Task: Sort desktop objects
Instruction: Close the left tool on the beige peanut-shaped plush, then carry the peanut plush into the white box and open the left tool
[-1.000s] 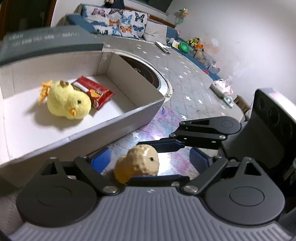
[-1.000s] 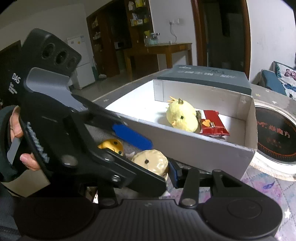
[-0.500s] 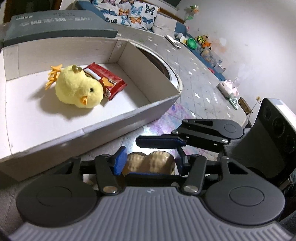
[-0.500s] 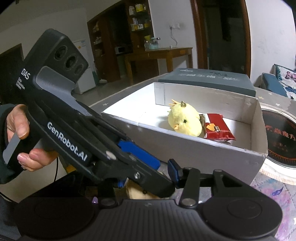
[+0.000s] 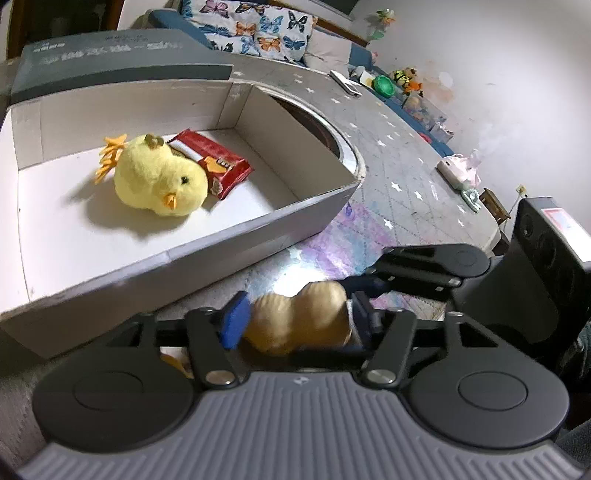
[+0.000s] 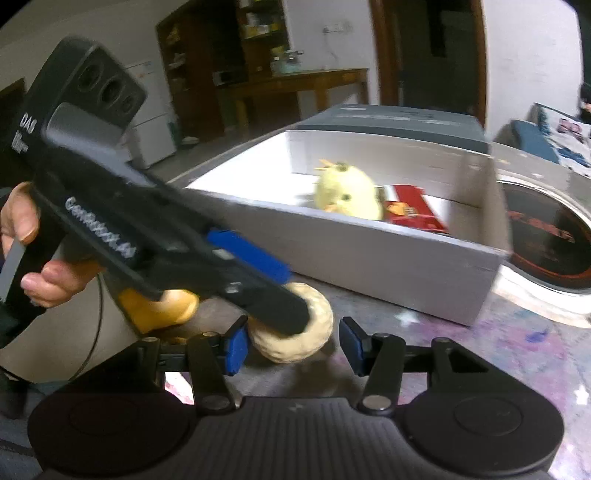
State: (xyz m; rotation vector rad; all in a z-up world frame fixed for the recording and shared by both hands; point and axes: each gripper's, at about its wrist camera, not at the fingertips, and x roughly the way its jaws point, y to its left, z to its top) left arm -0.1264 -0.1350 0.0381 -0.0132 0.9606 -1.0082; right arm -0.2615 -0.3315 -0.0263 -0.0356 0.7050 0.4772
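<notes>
Left hand-held gripper (image 5: 295,317) grasps the peanut toy (image 5: 299,317).
Right hand-held gripper (image 6: 291,347) is released, near the white box (image 6: 369,254).

The left gripper (image 5: 295,321), open a second ago, now clamps its fingers (image 5: 234,325) on the peanut toy (image 5: 299,319). The toy sits higher, at lower centre of the frame.

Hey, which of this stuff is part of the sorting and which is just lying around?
Sorting: peanut toy clamped in left hand-held gripper; white box holding chick toy and red snack packet; orange toy.

Lying around: butterfly cushions, green bowl, fridge.
</notes>
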